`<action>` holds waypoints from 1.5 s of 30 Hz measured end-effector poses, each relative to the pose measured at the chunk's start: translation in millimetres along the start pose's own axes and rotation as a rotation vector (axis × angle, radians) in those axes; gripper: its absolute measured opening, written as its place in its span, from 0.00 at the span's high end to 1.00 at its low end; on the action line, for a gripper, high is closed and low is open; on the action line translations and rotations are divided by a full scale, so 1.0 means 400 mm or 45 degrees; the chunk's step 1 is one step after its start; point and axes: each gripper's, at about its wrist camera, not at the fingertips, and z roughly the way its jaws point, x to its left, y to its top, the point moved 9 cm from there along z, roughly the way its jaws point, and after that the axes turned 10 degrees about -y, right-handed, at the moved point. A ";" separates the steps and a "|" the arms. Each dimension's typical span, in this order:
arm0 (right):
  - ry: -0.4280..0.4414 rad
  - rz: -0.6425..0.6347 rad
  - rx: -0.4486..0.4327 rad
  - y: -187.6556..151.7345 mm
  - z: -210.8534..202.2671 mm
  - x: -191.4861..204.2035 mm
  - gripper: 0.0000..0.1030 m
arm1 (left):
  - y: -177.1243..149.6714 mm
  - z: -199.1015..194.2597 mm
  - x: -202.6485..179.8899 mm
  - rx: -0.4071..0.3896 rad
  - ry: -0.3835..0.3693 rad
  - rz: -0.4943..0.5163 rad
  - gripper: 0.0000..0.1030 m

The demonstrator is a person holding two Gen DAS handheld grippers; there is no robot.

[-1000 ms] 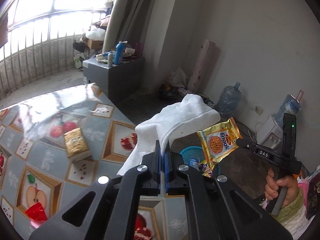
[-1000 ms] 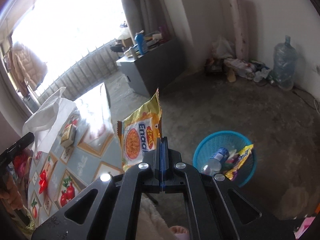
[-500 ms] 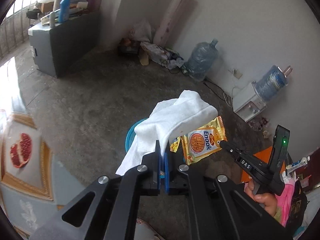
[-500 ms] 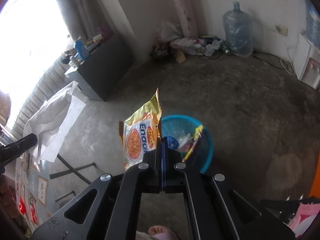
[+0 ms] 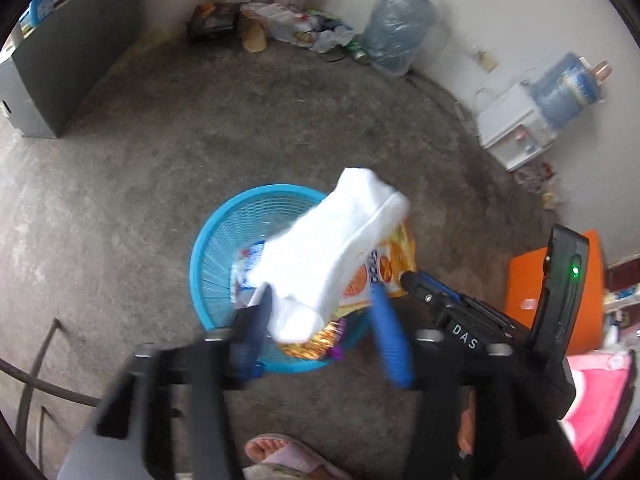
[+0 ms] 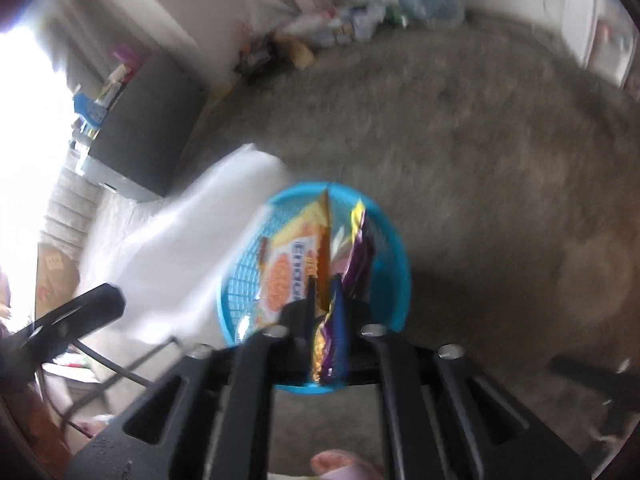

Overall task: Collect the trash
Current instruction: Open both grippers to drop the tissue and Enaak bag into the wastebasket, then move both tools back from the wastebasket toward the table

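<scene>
The left wrist view is sharp and takes in the concrete floor (image 5: 168, 168), a grey cabinet (image 5: 60, 64), a water jug (image 5: 400, 28) by the wall, a white dispenser (image 5: 516, 128), an orange board (image 5: 524, 292) and a slippered foot (image 5: 280, 456). The right wrist view is blurred; only it shows bright window light at the left edge, and it looks straight down into the blue basket (image 6: 396, 248), where a purple and yellow wrapper (image 6: 360, 240) stands among the trash.

In the left wrist view the basket (image 5: 208, 248) sits on the floor under both tools. The white tissue (image 5: 332, 248) hangs over its rim, its lower end between the left gripper (image 5: 320, 332) fingers. Those jaws are opening, and the blue pads look clear of the tissue, though blur makes this uncertain. The same view shows the right gripper (image 5: 404, 280) from outside, at the lower edge of the snack packet (image 5: 384, 272).

In the right wrist view the packet (image 6: 288, 272) is over the basket, its lower edge between the right gripper (image 6: 324, 292) fingers. These jaws are opening too, a narrow gap showing; whether a pad touches the packet I cannot tell.
</scene>
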 end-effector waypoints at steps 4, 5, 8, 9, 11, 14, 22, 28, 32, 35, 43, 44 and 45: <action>0.056 0.067 0.030 -0.004 0.011 -0.015 0.68 | -0.006 -0.002 0.006 -0.013 -0.029 -0.024 0.47; 0.066 0.075 0.021 -0.005 0.002 -0.021 0.66 | -0.009 -0.011 0.011 -0.026 -0.037 -0.024 0.45; 0.077 0.083 -0.006 -0.008 -0.028 -0.035 0.63 | -0.010 -0.035 0.016 -0.058 -0.032 -0.012 0.45; 0.078 0.090 -0.010 -0.009 -0.039 -0.041 0.63 | -0.008 -0.043 0.015 -0.069 -0.028 -0.013 0.45; 0.085 0.103 -0.020 -0.009 -0.057 -0.045 0.62 | -0.006 -0.070 0.008 -0.095 -0.022 -0.015 0.45; 0.099 0.100 -0.042 -0.006 -0.081 -0.029 0.57 | -0.009 -0.123 -0.007 -0.141 -0.011 0.001 0.45; 0.179 -0.099 -0.146 -0.030 -0.216 0.092 0.42 | -0.076 -0.346 -0.017 -0.292 0.064 0.032 0.40; 0.272 -0.283 -0.167 -0.082 -0.322 0.221 0.37 | -0.187 -0.554 0.022 -0.446 0.113 -0.040 0.39; 0.326 -0.404 -0.165 -0.119 -0.374 0.297 0.34 | -0.296 -0.684 0.059 -0.551 0.170 -0.087 0.36; 0.363 -0.483 -0.184 -0.148 -0.409 0.345 0.30 | -0.390 -0.773 0.104 -0.622 0.227 -0.142 0.33; 0.475 -0.665 -0.195 -0.241 -0.481 0.455 0.29 | -0.723 -1.049 0.281 -0.822 0.546 -0.438 0.31; 0.483 -0.688 -0.190 -0.253 -0.483 0.470 0.29 | -0.765 -1.075 0.297 -0.842 0.581 -0.476 0.30; 0.495 -0.713 -0.184 -0.265 -0.485 0.486 0.29 | -0.808 -1.097 0.311 -0.862 0.609 -0.517 0.30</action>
